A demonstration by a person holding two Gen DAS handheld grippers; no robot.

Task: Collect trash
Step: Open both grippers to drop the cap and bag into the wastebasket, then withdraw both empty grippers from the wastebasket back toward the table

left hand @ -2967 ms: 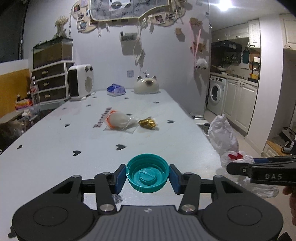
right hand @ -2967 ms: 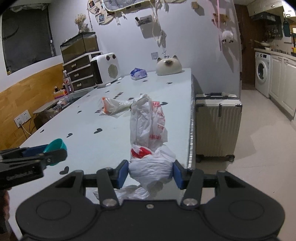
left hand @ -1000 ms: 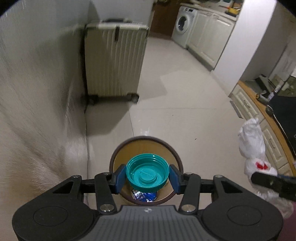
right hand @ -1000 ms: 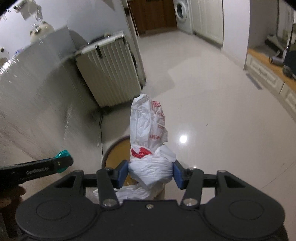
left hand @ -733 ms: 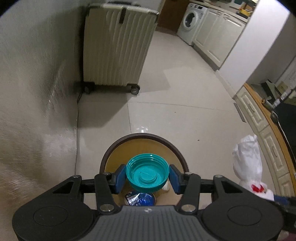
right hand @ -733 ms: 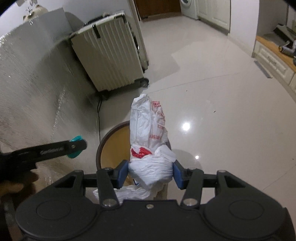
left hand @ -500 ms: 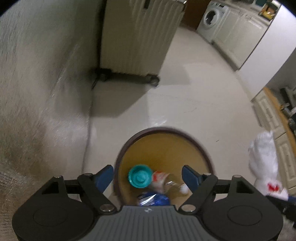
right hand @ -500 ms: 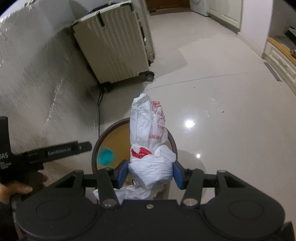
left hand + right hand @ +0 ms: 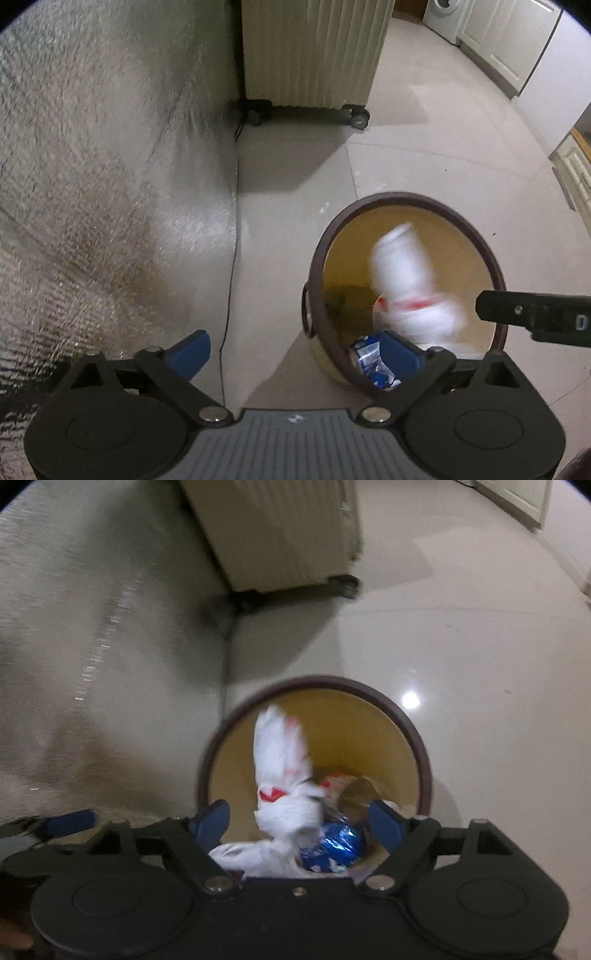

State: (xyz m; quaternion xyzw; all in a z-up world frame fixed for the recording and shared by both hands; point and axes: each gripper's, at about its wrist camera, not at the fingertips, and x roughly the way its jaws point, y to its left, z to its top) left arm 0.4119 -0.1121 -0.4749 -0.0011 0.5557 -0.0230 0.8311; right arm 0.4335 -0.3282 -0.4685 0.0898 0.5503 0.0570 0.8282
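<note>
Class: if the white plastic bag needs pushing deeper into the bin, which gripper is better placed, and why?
Right. The right gripper hangs open directly over the bin with the white plastic bag between its jaws; the left gripper, open and empty, sits beside the rim.

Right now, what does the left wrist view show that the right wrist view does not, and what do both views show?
Only the left wrist view shows the open left gripper with nothing between its blue pads, the thin dark cable on the floor, and a white washing machine far back.

Only the right wrist view shows the open right gripper above the bin, its jaws just opened, and a shiny blue foil wrapper seen clearly.

Both show the round brown-rimmed waste bin, the blurred white plastic bag with red print dropping into it, and the ribbed beige suitcase.
</note>
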